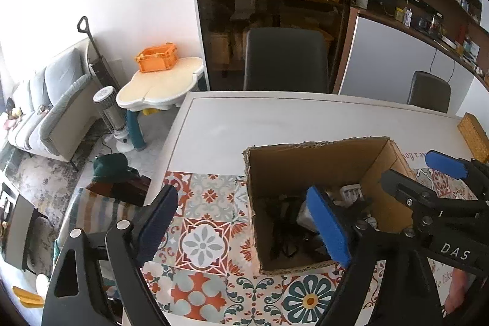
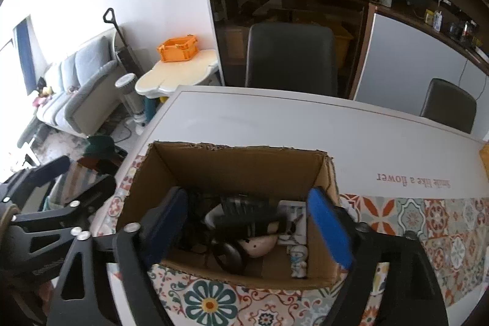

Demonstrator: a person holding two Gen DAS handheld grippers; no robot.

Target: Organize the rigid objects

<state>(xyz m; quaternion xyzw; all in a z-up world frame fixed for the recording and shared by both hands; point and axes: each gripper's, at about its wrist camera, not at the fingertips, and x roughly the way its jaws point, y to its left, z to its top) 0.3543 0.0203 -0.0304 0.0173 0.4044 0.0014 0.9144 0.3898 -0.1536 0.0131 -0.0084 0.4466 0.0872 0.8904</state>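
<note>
An open cardboard box (image 1: 308,161) (image 2: 244,170) stands on the patterned mat of the white table. Inside lie several dark objects (image 2: 241,213), a pale rounded thing (image 2: 259,245), a small white-and-blue figurine (image 2: 298,261) and a white card (image 2: 293,222). My left gripper (image 1: 244,228) is open and empty, its jaws wide apart above the mat at the box's near left corner. My right gripper (image 2: 250,231) is open and empty, hovering over the box's near opening; it also shows in the left wrist view (image 1: 382,188) beside the box.
The white table (image 2: 275,121) carries a tile-patterned mat (image 1: 207,237). Two dark chairs (image 1: 285,60) (image 2: 447,106) stand behind it. A woven box (image 1: 473,136) sits at the right edge. A small table with an orange crate (image 1: 157,57), a sofa and shelves lie beyond.
</note>
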